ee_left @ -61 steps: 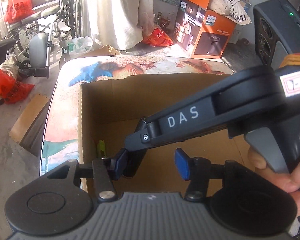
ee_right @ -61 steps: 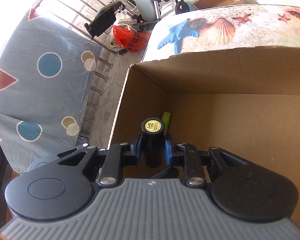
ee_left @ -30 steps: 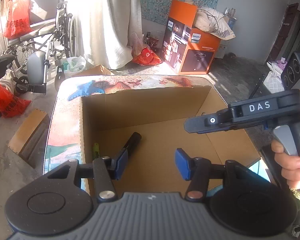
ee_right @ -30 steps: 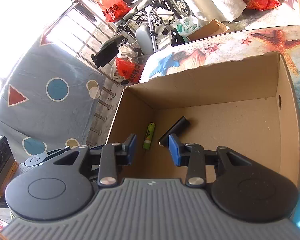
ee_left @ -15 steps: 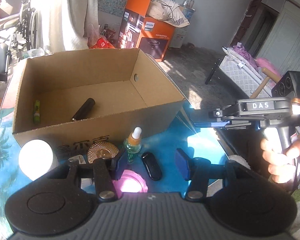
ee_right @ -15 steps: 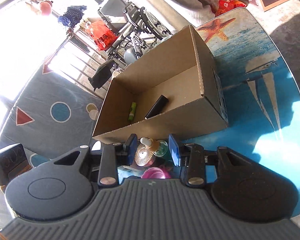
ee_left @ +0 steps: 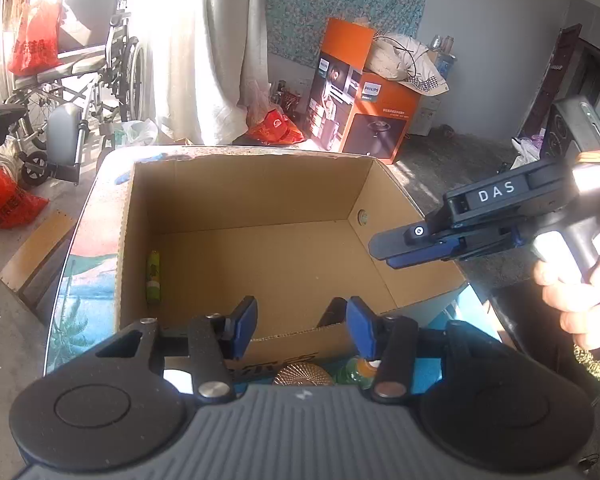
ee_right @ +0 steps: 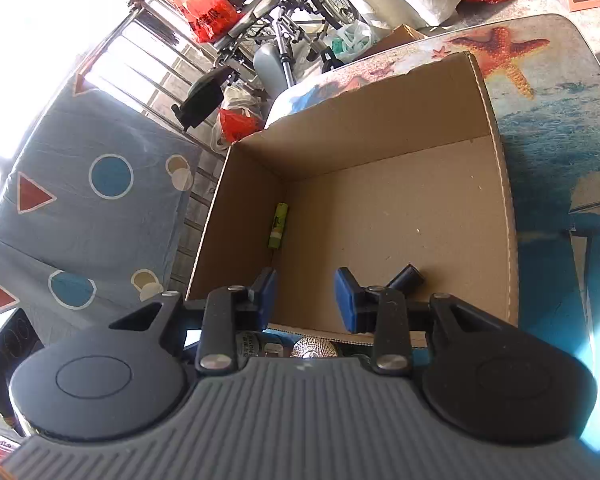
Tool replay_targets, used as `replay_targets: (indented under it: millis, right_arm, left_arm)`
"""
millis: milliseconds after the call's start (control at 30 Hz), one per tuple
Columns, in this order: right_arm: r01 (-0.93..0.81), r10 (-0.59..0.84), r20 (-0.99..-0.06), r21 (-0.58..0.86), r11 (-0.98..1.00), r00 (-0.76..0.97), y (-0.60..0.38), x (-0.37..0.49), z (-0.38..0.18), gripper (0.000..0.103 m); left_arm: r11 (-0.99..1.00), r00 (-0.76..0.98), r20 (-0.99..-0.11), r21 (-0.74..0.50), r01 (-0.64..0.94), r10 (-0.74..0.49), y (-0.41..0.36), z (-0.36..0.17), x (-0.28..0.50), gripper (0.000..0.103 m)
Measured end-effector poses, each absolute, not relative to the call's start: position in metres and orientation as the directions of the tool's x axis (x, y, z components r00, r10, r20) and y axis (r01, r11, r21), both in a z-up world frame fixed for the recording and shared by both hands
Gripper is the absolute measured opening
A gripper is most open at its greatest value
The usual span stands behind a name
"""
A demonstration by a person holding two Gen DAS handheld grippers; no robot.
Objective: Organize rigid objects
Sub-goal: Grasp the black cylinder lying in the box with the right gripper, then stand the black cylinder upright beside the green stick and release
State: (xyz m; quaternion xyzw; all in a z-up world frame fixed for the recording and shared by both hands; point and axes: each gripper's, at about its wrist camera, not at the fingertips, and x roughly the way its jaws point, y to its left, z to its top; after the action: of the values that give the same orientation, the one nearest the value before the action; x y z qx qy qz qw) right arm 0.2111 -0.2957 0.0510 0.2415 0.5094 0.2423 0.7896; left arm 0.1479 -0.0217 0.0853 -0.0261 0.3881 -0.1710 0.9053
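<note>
Both of your grippers hang over the near rim of the open cardboard box [ee_left: 244,240], which fills the centre of each view on the sea-printed worktop [ee_right: 556,128]. The left gripper [ee_left: 302,322] and the right gripper [ee_right: 306,296] are each narrowing their jaws with nothing between the blue pads. Already sorted: a green battery [ee_right: 278,226] by the box's left wall and a black cylinder [ee_right: 408,278] near the lower centre, partly hidden behind the right jaw. Still outside, along the bottom of the left view, wait a gold ridged disc [ee_left: 303,374] and a green dropper bottle [ee_left: 356,368]. You appear to be between items; the next move calls for drawing back to reach these. Legible writing: "DAS" on the right gripper's body, "PHILIPS" on the orange carton [ee_left: 364,92] at upper centre.
</note>
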Motion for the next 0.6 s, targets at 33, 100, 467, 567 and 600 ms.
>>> replay_targets:
  millis: [33, 100, 467, 567, 600]
  right_arm:
    - [-0.123, 0.612, -0.721, 0.610, 0.783, 0.326, -0.287, 0.223, 0.045, 0.032]
    - [-0.095, 0.564, -0.784, 0.561, 0.823, 0.260, -0.273, 0.244, 0.032, 0.033]
    - [-0.053, 0.333, -0.939, 0.338, 0.940, -0.092, -0.230, 0.287, -0.016, 0.039]
    - [-0.026, 0.315, -0.936, 0.323, 0.946, -0.159, -0.229, 0.291, -0.028, 0.042]
    - [-0.015, 0.314, -0.934, 0.321, 0.947, -0.172, -0.229, 0.293, -0.033, 0.043]
  left_arm:
    - [0.942, 0.647, -0.689, -0.175, 0.286, -0.325, -0.019, 0.086, 0.150, 0.050]
    - [0.947, 0.664, -0.680, -0.163, 0.277, -0.311, -0.012, 0.089, 0.156, 0.050]
    - [0.948, 0.700, -0.643, -0.161, 0.273, -0.311, 0.011, 0.085, 0.166, 0.053]
    - [0.946, 0.703, -0.635, -0.170, 0.276, -0.319, 0.013, 0.084, 0.167, 0.053]
    - [0.946, 0.705, -0.633, -0.172, 0.275, -0.320, 0.014, 0.084, 0.167, 0.053]
